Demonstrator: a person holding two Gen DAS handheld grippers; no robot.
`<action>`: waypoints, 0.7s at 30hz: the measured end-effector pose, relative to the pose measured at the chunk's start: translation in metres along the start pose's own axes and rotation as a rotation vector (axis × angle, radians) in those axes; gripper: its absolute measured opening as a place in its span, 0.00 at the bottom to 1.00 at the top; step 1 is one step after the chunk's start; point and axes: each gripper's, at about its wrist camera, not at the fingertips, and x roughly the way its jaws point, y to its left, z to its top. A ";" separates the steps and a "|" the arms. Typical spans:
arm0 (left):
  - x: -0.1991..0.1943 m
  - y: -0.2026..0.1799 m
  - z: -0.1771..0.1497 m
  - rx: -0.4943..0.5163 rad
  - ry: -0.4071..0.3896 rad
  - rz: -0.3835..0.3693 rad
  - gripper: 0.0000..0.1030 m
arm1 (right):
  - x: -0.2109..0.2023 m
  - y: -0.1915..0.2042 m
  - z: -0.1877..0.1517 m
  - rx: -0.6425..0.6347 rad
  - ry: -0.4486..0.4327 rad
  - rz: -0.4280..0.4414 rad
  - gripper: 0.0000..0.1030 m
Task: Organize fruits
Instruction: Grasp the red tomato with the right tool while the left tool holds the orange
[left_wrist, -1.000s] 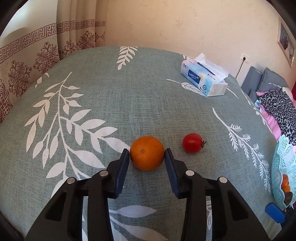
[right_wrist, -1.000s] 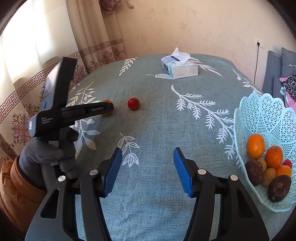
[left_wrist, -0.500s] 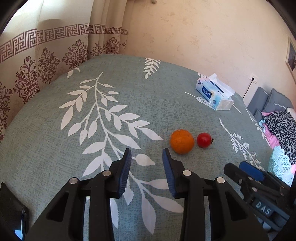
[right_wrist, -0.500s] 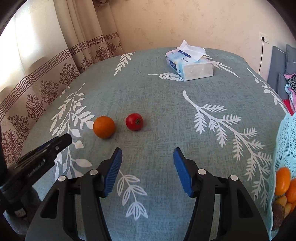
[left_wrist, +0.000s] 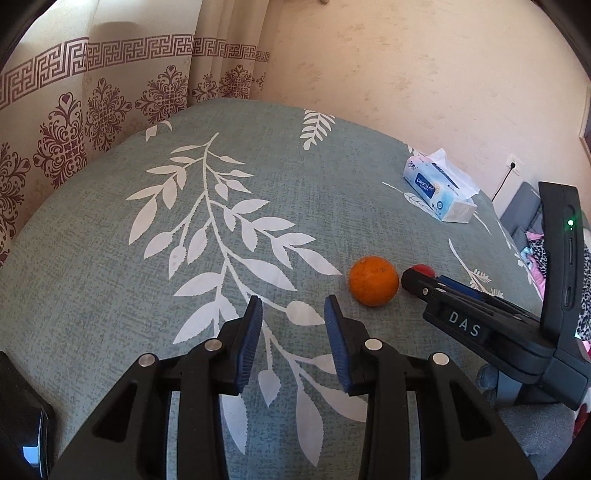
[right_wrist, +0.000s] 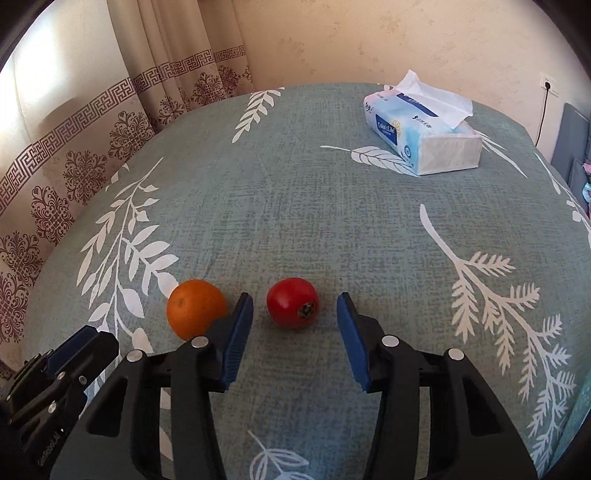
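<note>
The right gripper (right_wrist: 295, 325) is sitting low over the cloth (right_wrist: 295, 206), and its jaws are closing with the tomato (right_wrist: 293, 302) between the tips. The blue pads (right_wrist: 240, 332) are not touching it; a gap is showing on each side. The tomato is resting on the cloth, round, glossy and red, with a dark dried calyx. The calyx is facing the camera and slightly right, so the stem axis is lying roughly level, not upright.

The orange (right_wrist: 196, 308) is lying just left of the tomato, outside the left pad and partly hidden behind that finger. It is round with a dimpled skin; no long axis is discernible.

The left gripper (left_wrist: 293, 339) is hovering over a white leaf print, jaws narrowly apart and holding nothing. In its view the orange (left_wrist: 374, 281) is lying ahead and to the right, with the tomato (left_wrist: 424, 269) mostly hidden behind the right gripper's tip.

A tissue pack (right_wrist: 423, 138) is lying farther back, well apart from the fruit. A curtain (right_wrist: 110, 122) is hanging beyond the cloth's left edge.
</note>
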 end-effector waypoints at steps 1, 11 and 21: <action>0.000 0.000 0.000 0.000 0.001 -0.001 0.34 | 0.002 0.001 0.000 -0.003 0.002 -0.001 0.43; 0.004 -0.001 -0.001 0.008 0.008 -0.006 0.35 | -0.006 -0.007 -0.001 0.020 -0.006 0.011 0.28; 0.008 -0.014 -0.002 0.062 0.007 -0.007 0.35 | -0.062 -0.022 -0.029 0.055 -0.076 0.022 0.28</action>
